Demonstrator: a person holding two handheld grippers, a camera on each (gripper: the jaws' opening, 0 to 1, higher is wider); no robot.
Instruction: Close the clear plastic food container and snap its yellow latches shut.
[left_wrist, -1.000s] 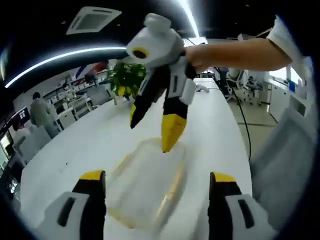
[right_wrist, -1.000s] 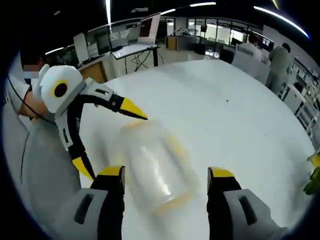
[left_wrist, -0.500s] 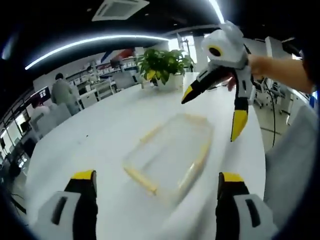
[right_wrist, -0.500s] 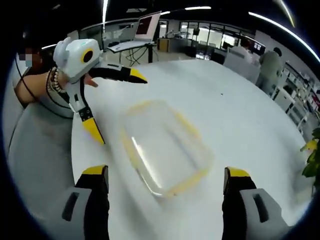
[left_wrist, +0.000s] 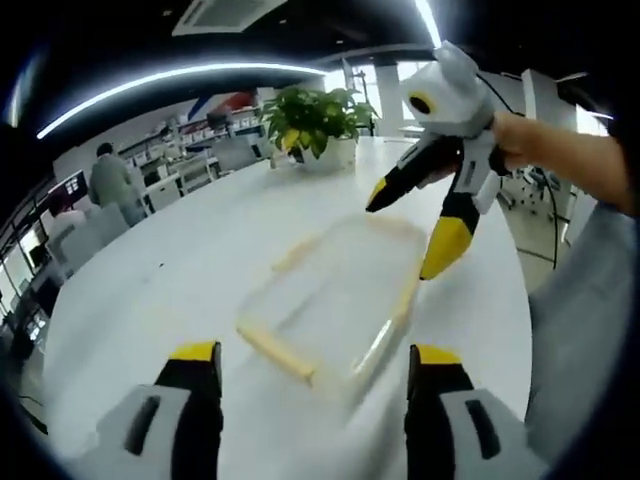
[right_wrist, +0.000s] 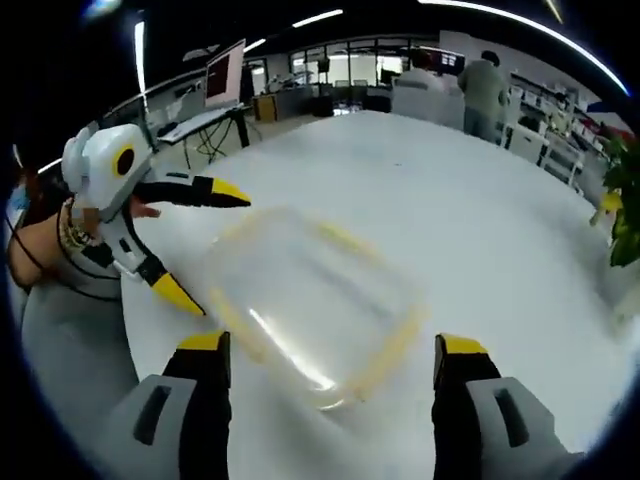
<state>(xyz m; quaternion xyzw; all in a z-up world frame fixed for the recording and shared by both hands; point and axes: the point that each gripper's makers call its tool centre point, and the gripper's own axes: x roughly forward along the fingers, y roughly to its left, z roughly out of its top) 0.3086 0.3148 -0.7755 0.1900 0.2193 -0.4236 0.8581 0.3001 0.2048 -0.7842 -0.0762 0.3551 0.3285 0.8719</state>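
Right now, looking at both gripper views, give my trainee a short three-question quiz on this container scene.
1. True or false: the right tongs are clamped on the clear container.
2. What stands at the table's far end in the left gripper view? A) potted plant B) kettle C) box
3. Fill in: the container's latches are ____ in colour.

Key: 1 false, they are open beside it; 2 A; 3 yellow.

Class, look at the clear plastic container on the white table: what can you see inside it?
Nothing shows inside the clear container; the white table shows through it. Motion blur could hide small contents. Both tools, the left tool and the right tool, are open and apart from it.
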